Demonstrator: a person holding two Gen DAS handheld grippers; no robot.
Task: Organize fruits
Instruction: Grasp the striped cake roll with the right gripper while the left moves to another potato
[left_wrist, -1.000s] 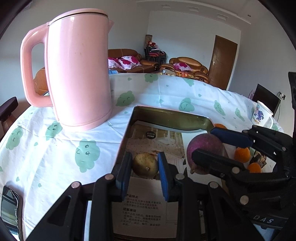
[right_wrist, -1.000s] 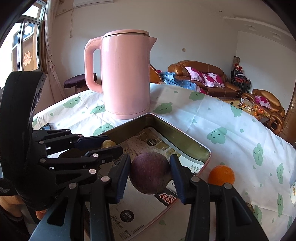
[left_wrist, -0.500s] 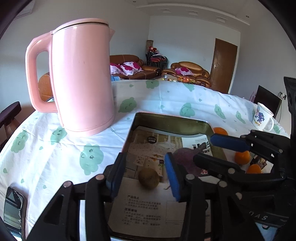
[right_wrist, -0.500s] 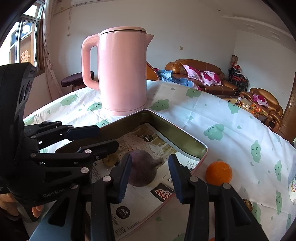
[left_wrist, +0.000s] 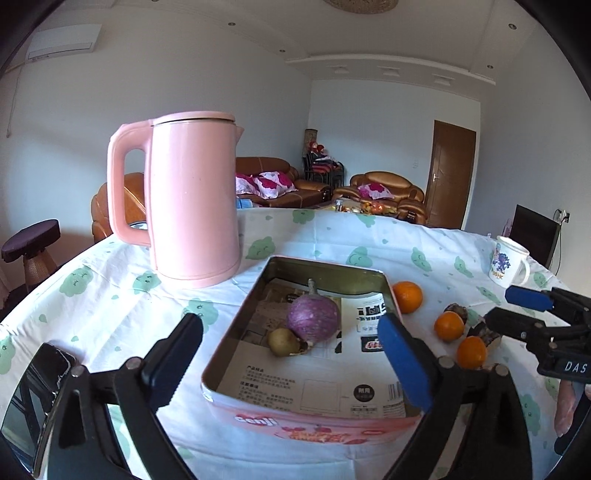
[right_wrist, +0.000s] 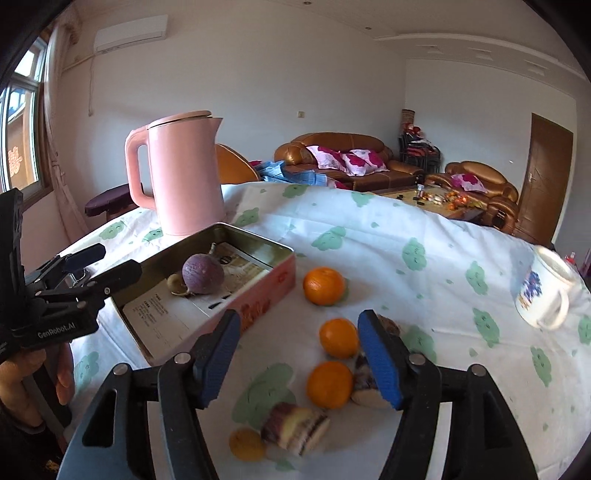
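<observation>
Left gripper (right_wrist: 99, 264) reads "GenRobot.AI" (tin (left_wrist: 314, 424) lettering too blurred).

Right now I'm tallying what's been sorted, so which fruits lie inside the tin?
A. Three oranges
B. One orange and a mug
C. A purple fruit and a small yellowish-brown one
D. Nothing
C: the purple fruit and the small yellowish-brown fruit lie on the paper lining the tin; the oranges sit outside on the tablecloth.

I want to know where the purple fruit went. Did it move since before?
Yes. The purple fruit left the right tool and now lies in the tin.
</observation>
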